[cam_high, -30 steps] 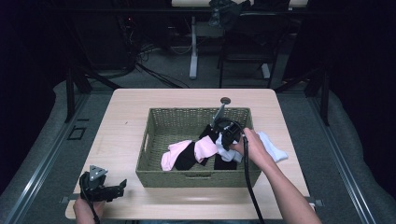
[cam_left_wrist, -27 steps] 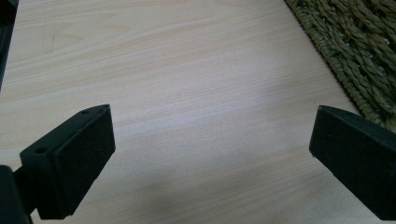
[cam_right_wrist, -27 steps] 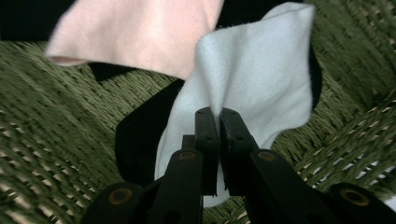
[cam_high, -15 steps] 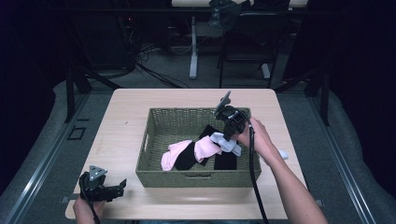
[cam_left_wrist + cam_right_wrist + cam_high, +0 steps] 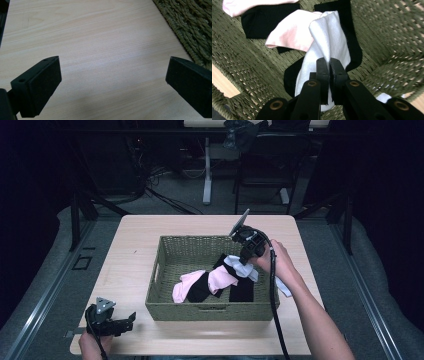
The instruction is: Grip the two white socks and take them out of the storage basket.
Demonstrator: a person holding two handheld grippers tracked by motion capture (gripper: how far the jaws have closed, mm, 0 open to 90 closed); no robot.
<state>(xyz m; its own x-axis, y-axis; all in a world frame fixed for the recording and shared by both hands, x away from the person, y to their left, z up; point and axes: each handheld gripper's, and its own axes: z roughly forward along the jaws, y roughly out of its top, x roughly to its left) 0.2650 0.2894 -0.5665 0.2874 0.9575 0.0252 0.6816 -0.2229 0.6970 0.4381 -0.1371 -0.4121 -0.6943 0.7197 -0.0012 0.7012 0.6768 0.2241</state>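
I had the right gripper clamped on a white sock over the basket, which I judged needed releasing there, while the left gripper sat wide open, empty, left of the basket.

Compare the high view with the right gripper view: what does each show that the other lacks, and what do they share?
High view alone: the whole table, the left gripper lying near its front left corner, the person's forearms, and chairs beyond the table.

Right gripper view alone: a close look at the right gripper, its jaws pinched shut on a fold of the white sock.

Both: the woven basket, the white sock, and the pink sock and black sock lying in the basket.
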